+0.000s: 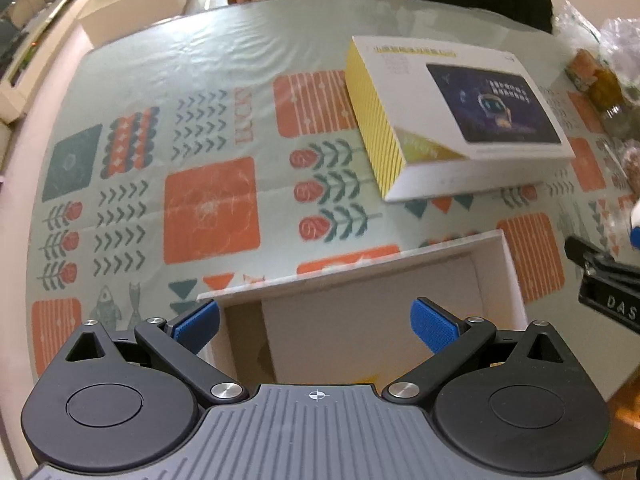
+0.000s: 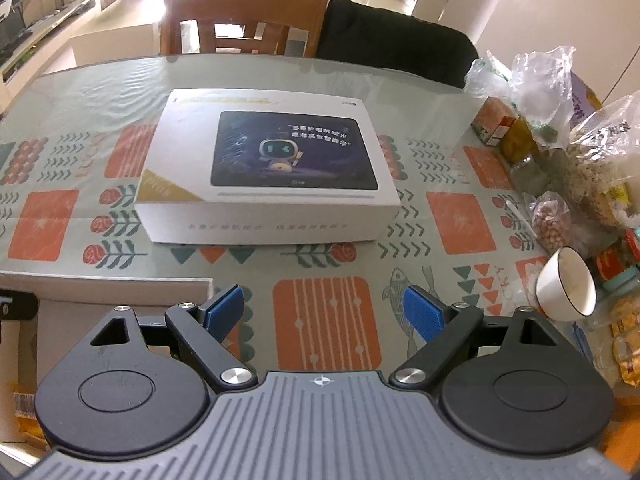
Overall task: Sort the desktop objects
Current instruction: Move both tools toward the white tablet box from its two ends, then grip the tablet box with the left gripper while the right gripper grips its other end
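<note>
Left gripper (image 1: 315, 324): wide, empty, over open box (image 1: 496, 240)
Right gripper (image 2: 323, 312): wide, empty, above table (image 2: 460, 216)
Tablet box (image 2: 268, 168): far centre
Cup (image 2: 566, 282): near right

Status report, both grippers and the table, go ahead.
Left gripper open over open white cardboard tray. Right gripper open, empty. White tablet box untouched. Tilted white bowl at right.

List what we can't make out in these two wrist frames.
- Open white box: left wrist view, floor hidden by the left gripper; right wrist view, cut by the left edge.
- Small print on the tablet box: blurred in both views.
- Bagged food at the table's right: contents unclear through plastic, cut by the edge.
- White bowl: tilted, inside partly hidden.
</note>
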`<state>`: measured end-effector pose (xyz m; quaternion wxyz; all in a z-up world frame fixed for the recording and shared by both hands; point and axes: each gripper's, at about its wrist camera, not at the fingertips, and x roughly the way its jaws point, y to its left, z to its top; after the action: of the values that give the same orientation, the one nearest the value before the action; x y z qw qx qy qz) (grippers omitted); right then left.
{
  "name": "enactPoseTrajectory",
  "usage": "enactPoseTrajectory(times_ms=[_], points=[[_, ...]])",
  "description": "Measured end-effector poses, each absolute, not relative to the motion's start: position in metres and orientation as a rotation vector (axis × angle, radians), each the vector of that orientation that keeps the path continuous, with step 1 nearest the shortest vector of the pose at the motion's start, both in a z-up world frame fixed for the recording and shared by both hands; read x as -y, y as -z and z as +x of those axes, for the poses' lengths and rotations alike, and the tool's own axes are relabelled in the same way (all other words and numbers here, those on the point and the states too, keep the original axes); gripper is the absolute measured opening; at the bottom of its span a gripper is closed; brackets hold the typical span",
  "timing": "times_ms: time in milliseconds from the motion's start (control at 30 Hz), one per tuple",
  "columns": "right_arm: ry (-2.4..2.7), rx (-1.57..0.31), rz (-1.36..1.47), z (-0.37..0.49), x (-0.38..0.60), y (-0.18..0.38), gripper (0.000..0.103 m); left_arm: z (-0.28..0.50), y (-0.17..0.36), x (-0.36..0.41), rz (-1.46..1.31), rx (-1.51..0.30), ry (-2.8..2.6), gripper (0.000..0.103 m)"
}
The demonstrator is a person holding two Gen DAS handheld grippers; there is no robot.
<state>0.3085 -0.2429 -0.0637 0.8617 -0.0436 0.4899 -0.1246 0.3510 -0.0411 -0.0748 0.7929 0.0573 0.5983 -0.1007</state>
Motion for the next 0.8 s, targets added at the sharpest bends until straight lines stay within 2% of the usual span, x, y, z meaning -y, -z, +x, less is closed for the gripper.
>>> enactPoseTrajectory(times_ms=[400, 800], points=[[0.164, -0.967, -0.145, 0.360, 0.317, 0.071, 0.103, 0.394, 0.070, 0.101, 0.067, -1.265, 0.198, 0.103], [0.003, -0.883, -0.169, 0.411, 0.368, 0.080, 0.103, 0.433, 0.087, 0.133, 0.050, -1.272, 0.126, 0.103]])
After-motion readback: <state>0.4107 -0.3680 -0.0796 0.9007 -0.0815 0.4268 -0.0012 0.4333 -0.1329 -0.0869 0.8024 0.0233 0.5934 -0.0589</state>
